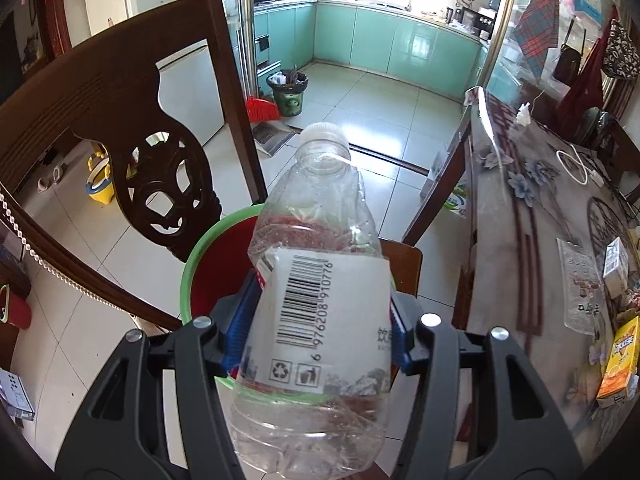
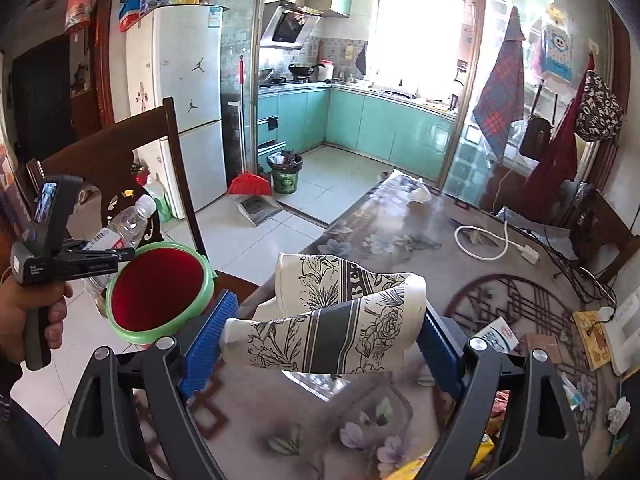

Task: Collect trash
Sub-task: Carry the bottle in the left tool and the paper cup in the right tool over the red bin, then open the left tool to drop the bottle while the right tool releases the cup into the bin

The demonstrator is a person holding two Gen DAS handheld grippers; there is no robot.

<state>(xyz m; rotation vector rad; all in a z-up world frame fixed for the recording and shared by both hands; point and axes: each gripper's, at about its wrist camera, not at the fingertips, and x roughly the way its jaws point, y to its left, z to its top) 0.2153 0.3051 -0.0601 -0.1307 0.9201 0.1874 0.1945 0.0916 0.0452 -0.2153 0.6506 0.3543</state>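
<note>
Pinching an empty clear plastic water bottle (image 1: pixel 316 304) across its labelled middle, the left gripper (image 1: pixel 320 328) is keeping the capped neck pointing forward and away from the tongs, so the bottle can probably slide cap-first into the bin. That bin (image 1: pixel 208 264), red inside with a green rim, is sitting on a dark wooden chair (image 1: pixel 120 120) directly ahead of and below the left fingertips, partly hidden behind the bottle.

The right gripper (image 2: pixel 320 344) is standing wide yet pressing on two crumpled paper cups (image 2: pixel 340 320) printed with black flowers, squeezed together crosswise between the blue pads (image 2: pixel 208 332); taking both at once seems meant to save a trip. These cups are hanging over the flowered table (image 2: pixel 360 420), with the bin off to the left of the right tongs, near but not yet under them.

Both tools are angling downward. In the right view, a hand (image 2: pixel 24 312) is gripping the left tool's handle beside the bin, bottle tilted above its rim.
</note>
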